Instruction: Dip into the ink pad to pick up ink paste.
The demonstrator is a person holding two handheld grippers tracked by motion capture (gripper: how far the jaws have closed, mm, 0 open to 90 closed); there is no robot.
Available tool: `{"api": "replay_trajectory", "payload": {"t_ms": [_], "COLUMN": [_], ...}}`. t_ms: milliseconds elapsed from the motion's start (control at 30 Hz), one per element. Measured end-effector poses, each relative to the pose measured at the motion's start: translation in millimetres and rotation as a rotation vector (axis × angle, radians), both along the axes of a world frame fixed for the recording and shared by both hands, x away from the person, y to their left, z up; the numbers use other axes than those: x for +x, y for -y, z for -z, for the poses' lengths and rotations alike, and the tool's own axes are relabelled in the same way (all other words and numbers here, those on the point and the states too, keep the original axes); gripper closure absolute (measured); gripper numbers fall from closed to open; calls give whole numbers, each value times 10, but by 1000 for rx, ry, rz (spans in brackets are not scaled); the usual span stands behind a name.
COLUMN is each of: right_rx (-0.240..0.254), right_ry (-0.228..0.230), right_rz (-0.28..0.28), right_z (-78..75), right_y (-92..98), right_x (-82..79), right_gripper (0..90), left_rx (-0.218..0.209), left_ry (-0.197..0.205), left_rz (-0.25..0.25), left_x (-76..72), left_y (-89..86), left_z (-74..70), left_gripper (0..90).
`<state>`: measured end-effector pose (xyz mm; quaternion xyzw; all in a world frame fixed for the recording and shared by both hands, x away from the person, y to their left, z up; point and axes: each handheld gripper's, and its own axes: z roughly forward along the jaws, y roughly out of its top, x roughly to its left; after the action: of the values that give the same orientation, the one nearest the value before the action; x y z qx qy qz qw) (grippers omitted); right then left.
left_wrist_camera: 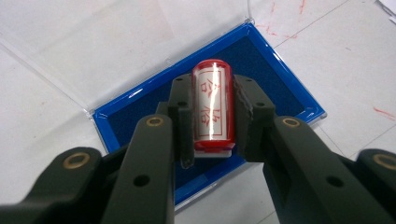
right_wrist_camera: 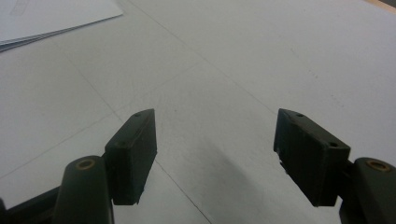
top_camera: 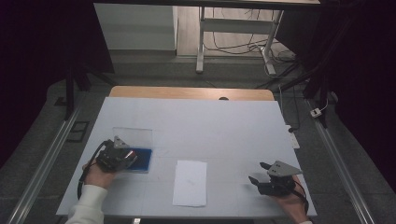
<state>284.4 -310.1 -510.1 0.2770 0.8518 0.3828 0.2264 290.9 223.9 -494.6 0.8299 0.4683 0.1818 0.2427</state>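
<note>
- Stamp (left_wrist_camera: 212, 105), a red cylinder with red characters on its label, is clamped between the jaws of the left gripper (left_wrist_camera: 212, 116) and held over the blue ink pad (left_wrist_camera: 280, 84) at the near left of the table (top_camera: 233, 121).
- Inking is judged to be the step in hand; whether the stamp face touches the pad cannot be told.
- The pad's clear lid (top_camera: 132, 136) lies open on the far side.
- The next move is judged to call for a carry rightward to the white paper (top_camera: 190, 183), then a square press.
- The right gripper (top_camera: 261, 173) rests at the near right, jaws apart and empty.

A white-topped table (top_camera: 224, 126) carries a blue ink pad (top_camera: 141, 160) with its clear lid open, and a paper sheet (top_camera: 190, 183).
</note>
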Motion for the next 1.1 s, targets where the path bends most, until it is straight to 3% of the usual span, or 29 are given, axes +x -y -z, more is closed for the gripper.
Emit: {"api": "replay_trajectory", "payload": {"t_ms": [367, 433, 567, 600, 800, 900, 1100], "right_rx": [1, 1, 6, 6, 1, 1, 1], "right_ry": [-5, -4, -4, -3, -5, -5, -8], "right_rz": [-3, -4, 4, 4, 0, 3, 1], "right_z": [4, 3, -5, -5, -2, 2, 8], "right_y": [-2, 0, 22, 25, 16, 16, 28], "right_x": [4, 6, 8, 9, 5, 5, 12], "right_gripper": [295, 295, 295, 295, 295, 295, 295], "left_rx": [-13, 7, -15, -36, -73, -78, -68], "left_ry": [10, 4, 58, 85, 127, 125, 104], "left_rz": [1, 18, 25, 26, 23, 17, -27], "left_x": [-11, -17, -72, -112, -186, -175, -95], "left_y": [-16, -5, 2, -13, -49, -69, -152], "left_z": [-44, -86, -256, -354, -486, -468, -283], "left_gripper": [705, 703, 703, 703, 702, 701, 702]}}
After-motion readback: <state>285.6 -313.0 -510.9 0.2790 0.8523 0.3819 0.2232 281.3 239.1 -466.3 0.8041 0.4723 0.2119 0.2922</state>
